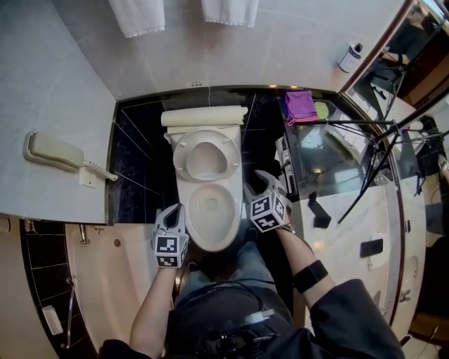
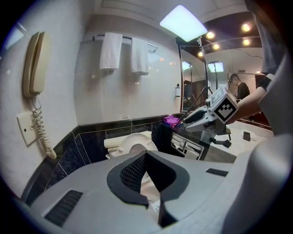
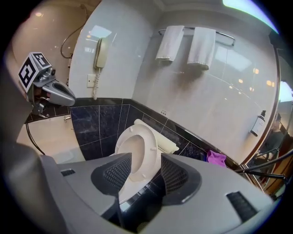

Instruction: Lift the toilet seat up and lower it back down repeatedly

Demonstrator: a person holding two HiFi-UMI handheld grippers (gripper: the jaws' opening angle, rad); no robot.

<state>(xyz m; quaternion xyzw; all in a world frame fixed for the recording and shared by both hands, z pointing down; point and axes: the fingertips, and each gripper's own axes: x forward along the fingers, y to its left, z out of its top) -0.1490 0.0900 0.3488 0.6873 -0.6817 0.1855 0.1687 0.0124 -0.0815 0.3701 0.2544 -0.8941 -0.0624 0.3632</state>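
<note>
Head view: one toilet (image 1: pixel 210 210) with its single toilet seat (image 1: pixel 205 157) raised against the tank (image 1: pixel 204 116), two white towels (image 1: pixel 137 15) on the wall above, one wall phone (image 1: pixel 52 152) at left, and two tools, left tool (image 1: pixel 170 219) just beside the bowl's left rim and right tool (image 1: pixel 266 186) beside its right, each on a forearm reaching forward and angled down. Left gripper view: left tool (image 2: pixel 145 157) narrow, tips meeting on nothing, pointed toward the raised toilet seat. Right gripper view: right tool (image 3: pixel 145 176) wide and empty, toilet seat well beyond its jaws.
</note>
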